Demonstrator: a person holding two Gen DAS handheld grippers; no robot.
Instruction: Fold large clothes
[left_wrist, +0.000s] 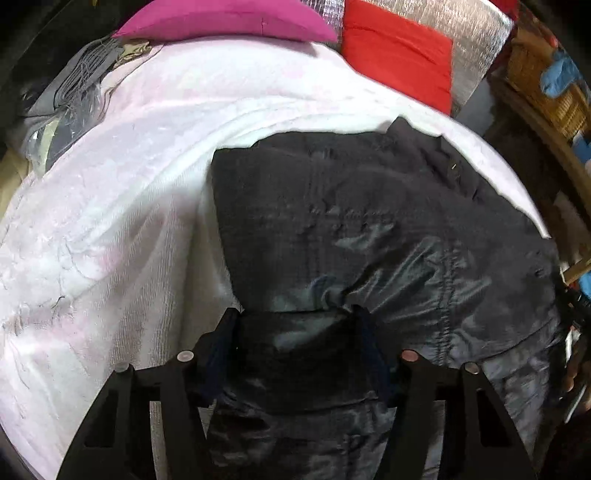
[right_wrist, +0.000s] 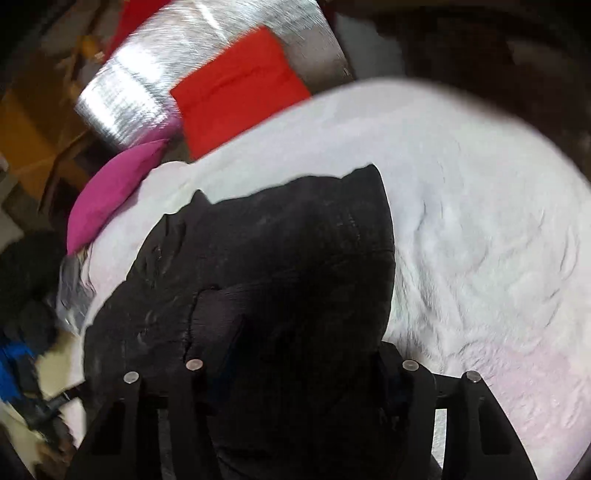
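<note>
Now, step: I judge a fold is under way, both grippers carrying a flap of the black jacket (left_wrist: 369, 229) across its own body.
Jacket: it lies on the white blanket (left_wrist: 122, 192) of the bed, toward the edge nearest me, partly folded into a thick block.
Left gripper (left_wrist: 295, 317): fingers parted, a bunch of shiny dark cloth between them; it looks pinched.
Right gripper (right_wrist: 306, 354): black fabric fills the gap between the fingers; through the blur I cannot tell whether they press on it.
Far end: a pink pillow (left_wrist: 225, 20) and a red cushion (left_wrist: 399, 51) sit by the head of the bed, well apart from the jacket.
Next: I would lay the flap flat, edges matched, then let go and smooth it.
</note>
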